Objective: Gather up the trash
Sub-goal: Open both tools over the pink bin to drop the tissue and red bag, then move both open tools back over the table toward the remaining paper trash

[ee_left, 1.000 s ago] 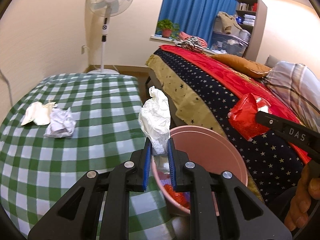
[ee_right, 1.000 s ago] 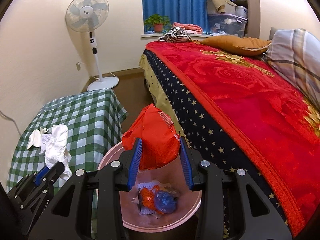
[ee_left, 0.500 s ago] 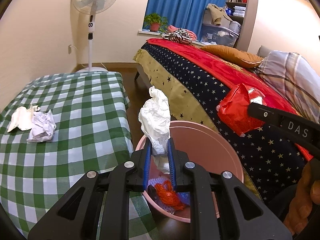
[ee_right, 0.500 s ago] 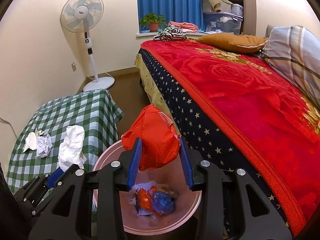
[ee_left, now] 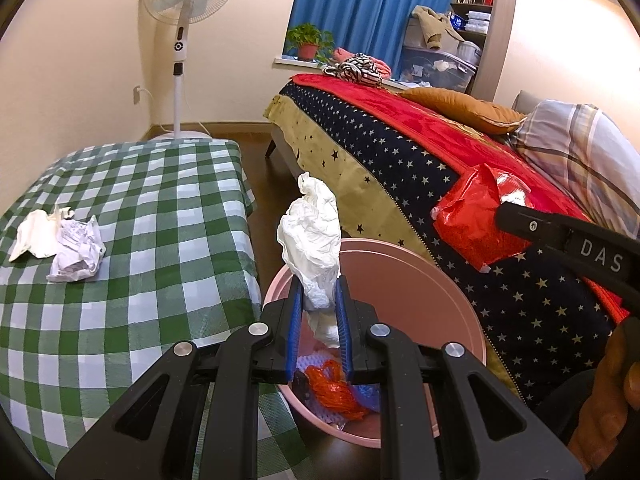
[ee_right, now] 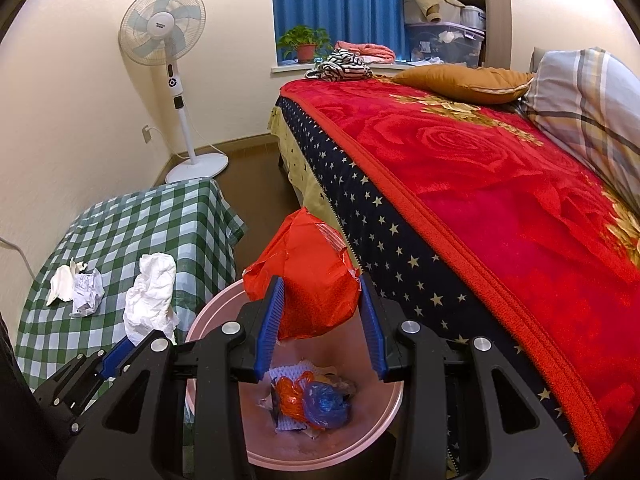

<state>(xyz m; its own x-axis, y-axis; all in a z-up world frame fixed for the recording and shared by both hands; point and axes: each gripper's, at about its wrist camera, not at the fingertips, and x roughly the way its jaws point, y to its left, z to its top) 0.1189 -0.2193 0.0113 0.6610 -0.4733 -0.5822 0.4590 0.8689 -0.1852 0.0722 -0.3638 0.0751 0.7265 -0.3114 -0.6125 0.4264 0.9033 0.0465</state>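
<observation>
My left gripper (ee_left: 319, 300) is shut on a crumpled white tissue (ee_left: 314, 240) and holds it over the near rim of the pink bin (ee_left: 416, 280). My right gripper (ee_right: 320, 308) is shut on a red foil wrapper (ee_right: 308, 280) above the same bin (ee_right: 384, 412), which holds orange and blue trash (ee_right: 312, 400). The wrapper also shows at the right of the left wrist view (ee_left: 476, 220). The tissue shows in the right wrist view (ee_right: 150, 292). Two more crumpled papers (ee_left: 60, 240) lie on the green checked table (ee_left: 140, 208).
A bed with a red blanket (ee_right: 480, 168) runs along the right of the bin. A standing fan (ee_left: 180, 40) is by the far wall. Brown floor (ee_left: 260, 160) separates table and bed.
Both grippers have shifted so the bin sits more fully under them. The left gripper carried the tissue from the table edge to over the bin. Both grips are unchanged.
</observation>
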